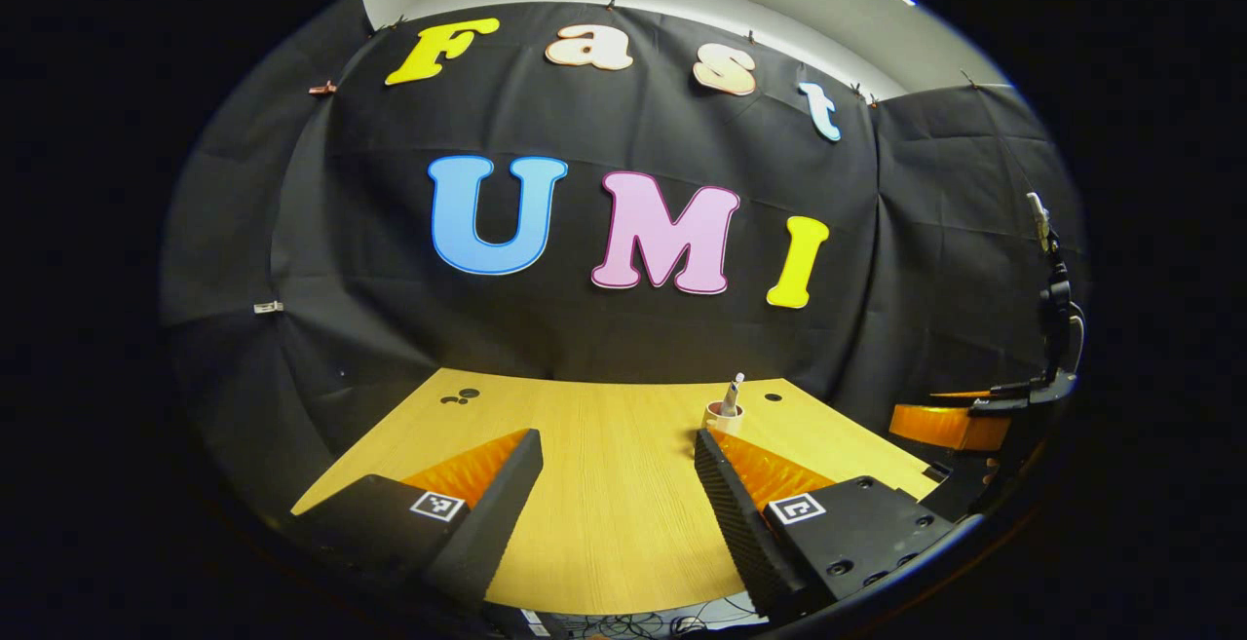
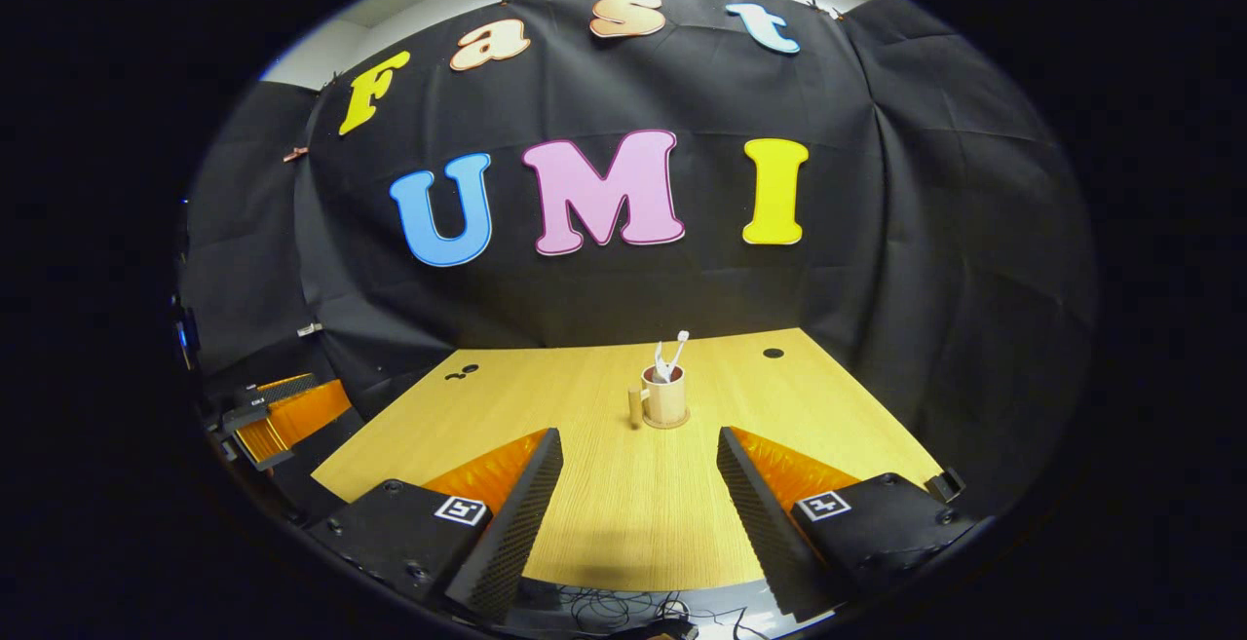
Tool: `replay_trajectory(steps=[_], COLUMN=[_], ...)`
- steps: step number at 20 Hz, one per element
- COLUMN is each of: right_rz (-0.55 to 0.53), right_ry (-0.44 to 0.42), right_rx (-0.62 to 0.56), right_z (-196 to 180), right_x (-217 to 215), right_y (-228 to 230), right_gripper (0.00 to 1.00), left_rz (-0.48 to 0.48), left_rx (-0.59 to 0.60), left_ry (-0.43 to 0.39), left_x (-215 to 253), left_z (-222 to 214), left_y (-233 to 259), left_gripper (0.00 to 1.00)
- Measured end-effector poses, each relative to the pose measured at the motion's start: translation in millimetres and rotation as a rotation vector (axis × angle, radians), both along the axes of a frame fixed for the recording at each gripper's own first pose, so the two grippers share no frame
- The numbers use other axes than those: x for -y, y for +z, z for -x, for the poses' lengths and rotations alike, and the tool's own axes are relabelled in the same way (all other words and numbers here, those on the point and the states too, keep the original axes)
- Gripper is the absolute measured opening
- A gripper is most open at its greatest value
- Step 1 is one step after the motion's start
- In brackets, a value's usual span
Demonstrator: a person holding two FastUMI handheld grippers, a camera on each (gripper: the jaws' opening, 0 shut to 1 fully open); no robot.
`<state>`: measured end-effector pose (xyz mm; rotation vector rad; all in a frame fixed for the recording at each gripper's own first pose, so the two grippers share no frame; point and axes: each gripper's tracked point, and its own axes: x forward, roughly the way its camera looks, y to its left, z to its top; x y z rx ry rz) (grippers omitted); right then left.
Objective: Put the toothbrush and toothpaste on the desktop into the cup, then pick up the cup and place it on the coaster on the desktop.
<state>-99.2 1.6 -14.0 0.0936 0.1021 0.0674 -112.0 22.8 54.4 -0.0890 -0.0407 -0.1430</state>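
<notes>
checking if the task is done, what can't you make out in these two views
- Coaster under the cup: in the right gripper view only a thin rim shows at the cup's base, too small to be sure.
- Cup in the left gripper view: its lower part is hidden behind the left tool's finger.
- Toothbrush and toothpaste: too small to tell apart clearly.

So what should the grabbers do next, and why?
Probably nothing more: just keep both back. The cup stands on the coaster with the toothbrush and toothpaste inside, and the left gripper and right gripper are open, apart from it.
</notes>
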Motion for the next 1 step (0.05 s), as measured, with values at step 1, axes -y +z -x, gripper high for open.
replay_trajectory(steps=[1], right_rz=[-0.005], right_ry=[-0.006], right_rx=[0.003], right_z=[-0.4], right_x=[2.2], right_y=[1.2], right_gripper=[0.98], left_rz=[-0.007], left_rx=[0.000], left_ry=[-0.006], left_x=[2.4], left_z=[0.7], left_y=[-0.8], left_gripper=[0.98])
